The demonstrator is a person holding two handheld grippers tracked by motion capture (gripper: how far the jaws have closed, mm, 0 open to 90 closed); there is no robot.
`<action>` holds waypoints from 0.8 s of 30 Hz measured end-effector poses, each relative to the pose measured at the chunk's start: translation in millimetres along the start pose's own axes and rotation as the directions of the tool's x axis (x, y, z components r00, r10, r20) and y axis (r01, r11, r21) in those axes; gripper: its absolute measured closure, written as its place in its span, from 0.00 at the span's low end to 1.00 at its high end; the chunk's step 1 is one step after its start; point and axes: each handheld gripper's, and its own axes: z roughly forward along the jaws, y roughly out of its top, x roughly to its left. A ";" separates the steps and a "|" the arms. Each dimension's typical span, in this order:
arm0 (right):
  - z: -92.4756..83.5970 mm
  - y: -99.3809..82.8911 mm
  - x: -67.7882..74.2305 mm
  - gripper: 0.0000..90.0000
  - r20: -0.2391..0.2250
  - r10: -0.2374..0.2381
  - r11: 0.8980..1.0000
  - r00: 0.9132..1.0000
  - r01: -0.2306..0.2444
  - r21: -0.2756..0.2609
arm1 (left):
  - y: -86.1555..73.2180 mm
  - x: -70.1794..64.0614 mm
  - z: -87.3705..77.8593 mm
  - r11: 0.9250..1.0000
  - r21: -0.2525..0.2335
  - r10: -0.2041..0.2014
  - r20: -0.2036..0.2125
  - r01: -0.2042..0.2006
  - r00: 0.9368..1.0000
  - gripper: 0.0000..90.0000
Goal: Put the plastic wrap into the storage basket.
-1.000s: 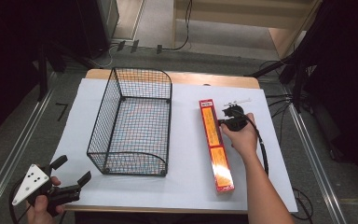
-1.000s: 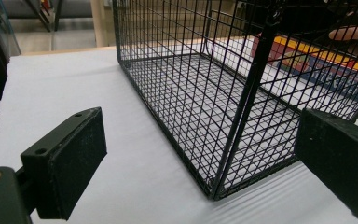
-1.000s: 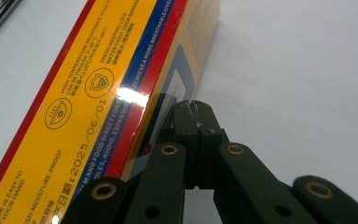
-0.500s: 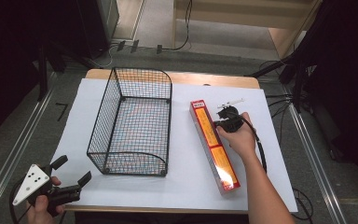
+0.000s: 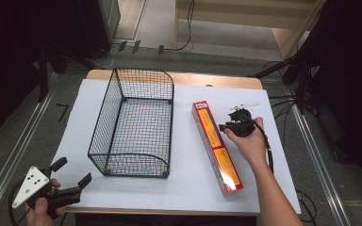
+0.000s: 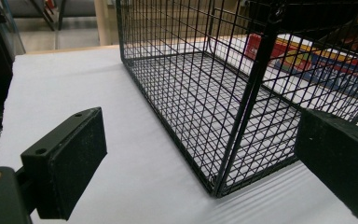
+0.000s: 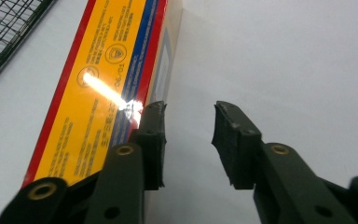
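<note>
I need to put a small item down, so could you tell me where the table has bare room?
The white sheet left of the wire basket is bare, as is the strip between basket and long box. Right of the box is crowded by the right gripper; the near-left corner holds the left gripper.

a long red and yellow box [image 5: 217, 146] lay flat on the white table [image 5: 188, 188], slanted, just right of a wire basket [image 5: 134, 125].
</note>
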 end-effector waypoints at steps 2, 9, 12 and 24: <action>-5.1 -1.9 0.4 0.62 0.006 0.023 0.999 1.000 -0.023 0.023 | -0.1 0.3 0.3 1.000 0.003 0.002 0.002 -0.002 1.000 0.03; -21.2 -9.6 1.7 0.37 0.032 0.029 0.997 0.999 -0.031 0.075 | 0.2 -0.3 0.7 1.000 0.003 0.004 0.003 -0.004 1.000 0.03; -28.2 -13.0 3.1 0.36 0.049 0.020 0.996 0.999 -0.024 0.086 | 0.3 -0.4 0.7 1.000 0.002 0.005 0.003 -0.005 1.000 0.03; -43.0 -24.1 23.6 0.21 -0.029 0.085 0.987 0.996 -0.080 0.142 | 0.0 -0.4 0.1 1.000 0.001 0.005 0.000 -0.005 1.000 0.03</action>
